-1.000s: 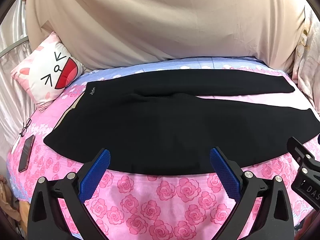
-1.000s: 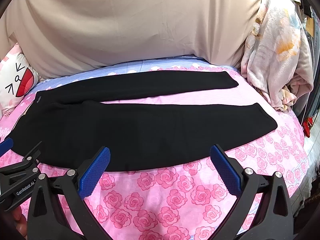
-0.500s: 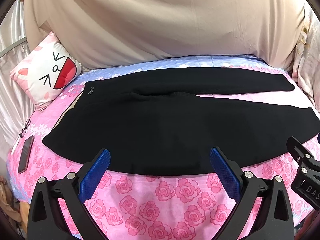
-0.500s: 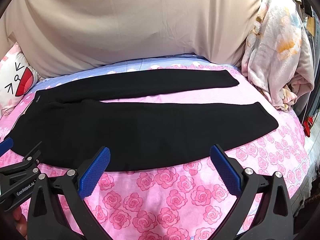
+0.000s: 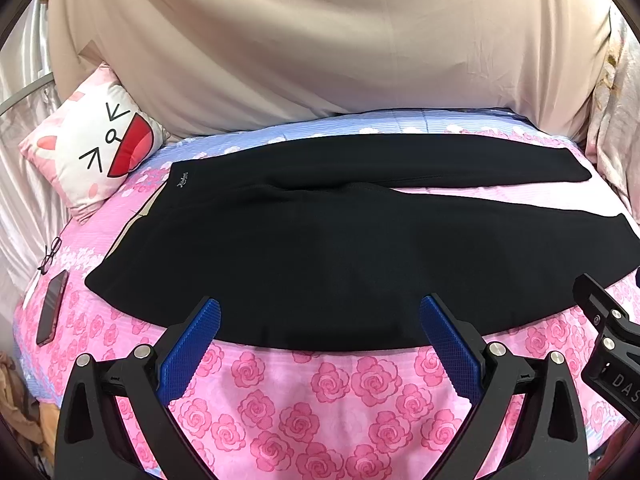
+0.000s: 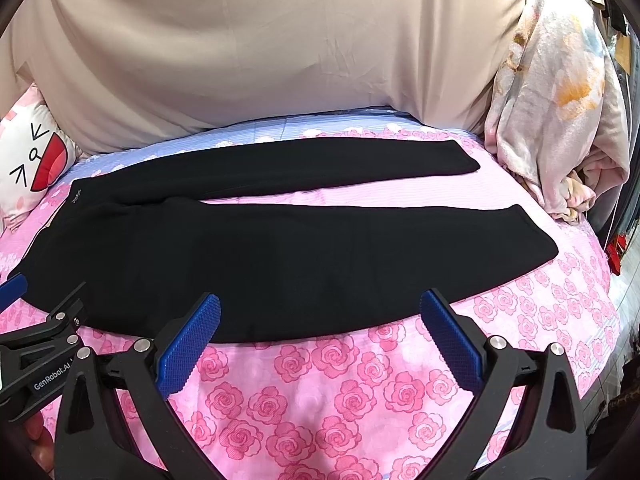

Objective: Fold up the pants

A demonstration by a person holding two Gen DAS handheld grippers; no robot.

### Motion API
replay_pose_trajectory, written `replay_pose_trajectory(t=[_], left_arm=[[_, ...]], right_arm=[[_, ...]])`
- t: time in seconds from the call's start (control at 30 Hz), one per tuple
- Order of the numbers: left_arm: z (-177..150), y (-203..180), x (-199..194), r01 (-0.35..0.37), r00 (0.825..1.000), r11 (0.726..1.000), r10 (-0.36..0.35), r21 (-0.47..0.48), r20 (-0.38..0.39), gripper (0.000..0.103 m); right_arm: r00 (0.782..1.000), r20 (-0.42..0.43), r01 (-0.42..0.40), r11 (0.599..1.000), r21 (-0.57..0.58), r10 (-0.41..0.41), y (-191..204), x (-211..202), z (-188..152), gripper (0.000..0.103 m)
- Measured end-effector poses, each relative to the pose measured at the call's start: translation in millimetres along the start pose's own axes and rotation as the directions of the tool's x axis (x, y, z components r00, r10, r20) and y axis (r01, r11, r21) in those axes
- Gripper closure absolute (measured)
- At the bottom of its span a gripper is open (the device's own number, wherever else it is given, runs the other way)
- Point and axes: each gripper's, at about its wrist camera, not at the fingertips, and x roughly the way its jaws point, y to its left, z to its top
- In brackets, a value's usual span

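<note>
- The left gripper (image 5: 320,344) fills the bottom of the left view, blue pads (image 5: 191,350) spread wide with nothing between them. The right gripper (image 6: 320,342) sits the same way at the bottom of the right view, jaws wide apart and empty. Both hover over the rose sheet (image 6: 340,392), just short of the cloth.
- The pants (image 5: 340,256) lie flat across the middle of both views, black, waist toward the left, legs running right and splayed in a narrow V with pink sheet showing between them.
- Near hem risk: the closest edge lies flush on the soft sheet, so a shallow pinch may catch the sheet as well, or only the top layer of the leg; the fold would then drag bedding or come up uneven.
- Spacing risk: both grippers face the same near leg. If they grip too close together, the far stretch of leg near the cuff (image 6: 536,240) at the right may sag and trail.
- Alignment risk: the far leg (image 6: 320,164) angles away in the upper middle, so laying the near leg over it may leave the cuffs mismatched.
- Clutter risk: a phone (image 5: 52,306) and glasses (image 5: 50,254) lie at the left edge, near the waist; a wide sweep could knock them.
- The pillow (image 5: 94,152) in the upper left and the blanket (image 6: 560,100) in the upper right bound the bed.
</note>
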Motion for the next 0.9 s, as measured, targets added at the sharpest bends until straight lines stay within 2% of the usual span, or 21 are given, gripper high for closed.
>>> replay_pose_trajectory(t=[0.9], left_arm=[[1.6, -1.6, 1.6, 0.002, 1.0, 1.0, -0.002, 0.003, -0.007, 0.005]], right_arm=[[1.0, -0.006, 0.0, 1.0, -0.004, 0.0, 4.6, 0.0, 2.0, 0.005]])
